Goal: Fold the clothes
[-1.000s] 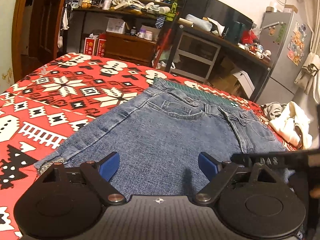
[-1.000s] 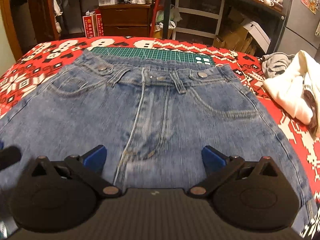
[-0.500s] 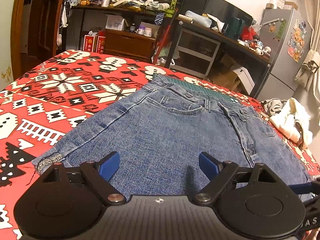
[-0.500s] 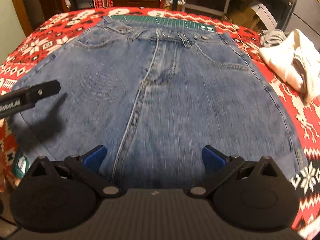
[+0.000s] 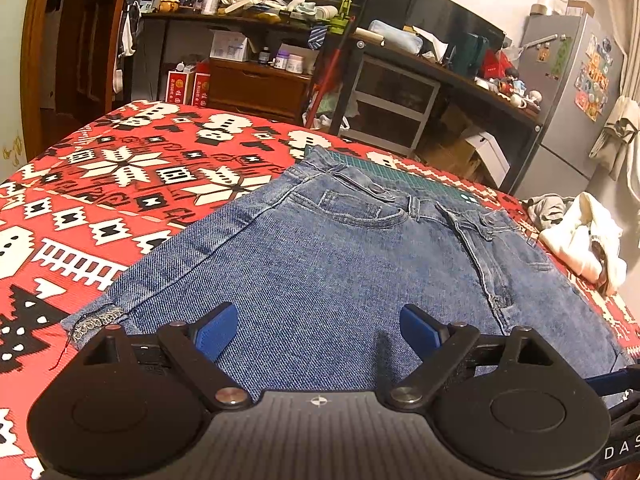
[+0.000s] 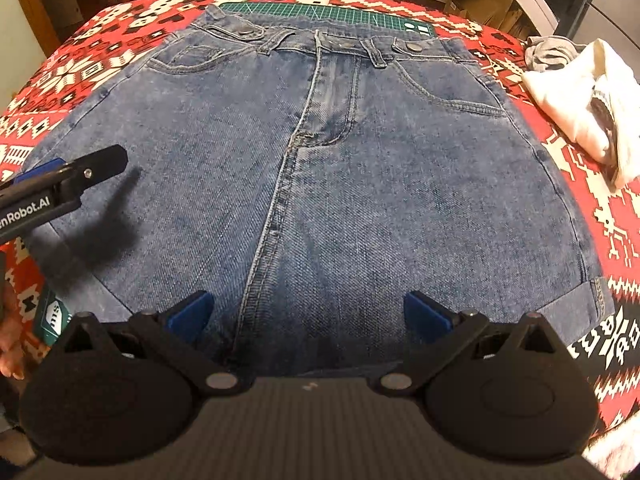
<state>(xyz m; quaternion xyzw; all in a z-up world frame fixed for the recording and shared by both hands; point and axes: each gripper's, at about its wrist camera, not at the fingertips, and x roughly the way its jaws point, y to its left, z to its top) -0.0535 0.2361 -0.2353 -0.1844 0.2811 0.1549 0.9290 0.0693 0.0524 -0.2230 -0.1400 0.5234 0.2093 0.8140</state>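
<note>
Blue denim shorts [image 6: 320, 152] lie flat on the red patterned cloth, waistband at the far side, fly and both front pockets facing up. My right gripper [image 6: 307, 316] hovers open over the near hem at the middle seam, nothing between its blue pads. My left gripper [image 5: 318, 330] is open above the shorts [image 5: 340, 264] near the left leg's frayed hem. The left gripper's finger [image 6: 64, 184] shows from the side at the left edge of the right wrist view, above the left leg.
A green cutting mat [image 6: 320, 10] pokes out beyond the waistband. White and grey clothes [image 6: 592, 104] are piled on the cloth at the right. Red patterned cloth [image 5: 120, 184] spreads left of the shorts. Cluttered shelves, drawers and a fridge [image 5: 568, 92] stand beyond the far edge.
Both grippers have drawn back and risen from the waistband toward the near hem, so more of the shorts shows. Both stay open. The shorts have not moved.
</note>
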